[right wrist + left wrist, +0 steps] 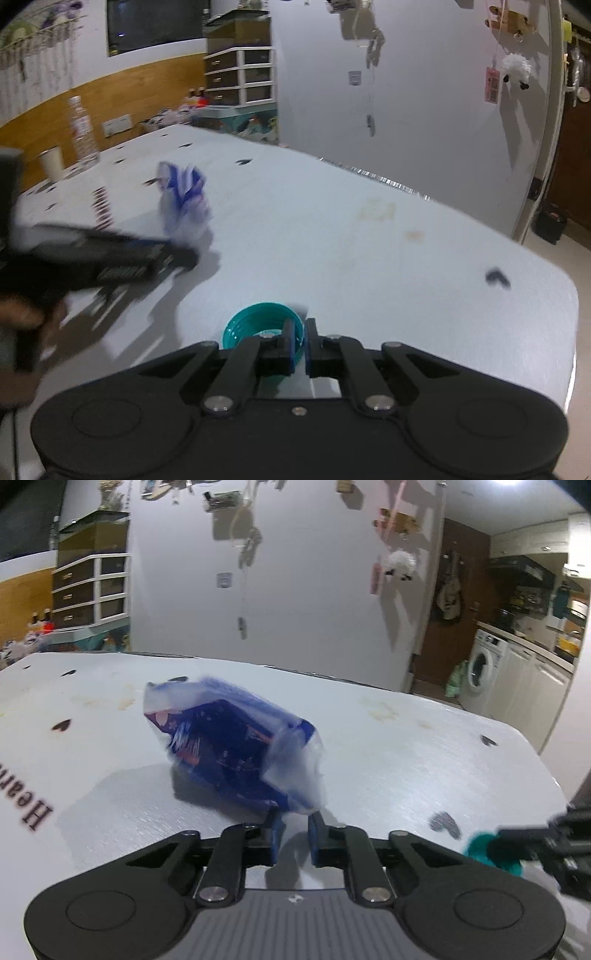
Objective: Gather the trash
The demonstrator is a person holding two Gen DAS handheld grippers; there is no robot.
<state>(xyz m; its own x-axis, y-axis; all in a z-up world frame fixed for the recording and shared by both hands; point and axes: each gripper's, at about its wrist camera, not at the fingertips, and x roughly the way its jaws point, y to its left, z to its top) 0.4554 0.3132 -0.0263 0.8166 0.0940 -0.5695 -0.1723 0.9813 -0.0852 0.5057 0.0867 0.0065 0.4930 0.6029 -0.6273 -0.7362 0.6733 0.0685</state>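
A crumpled blue and white plastic wrapper is held above the white table. My left gripper is shut on the wrapper's lower clear corner. In the right wrist view the wrapper and the left gripper are blurred at the left. My right gripper is shut on the rim of a teal bottle cap with its open side facing up. The cap and right gripper also show at the lower right of the left wrist view.
A clear plastic bottle and a white cup stand at the table's far left. The table's right edge drops to the floor. A drawer unit stands behind the table by a white wall.
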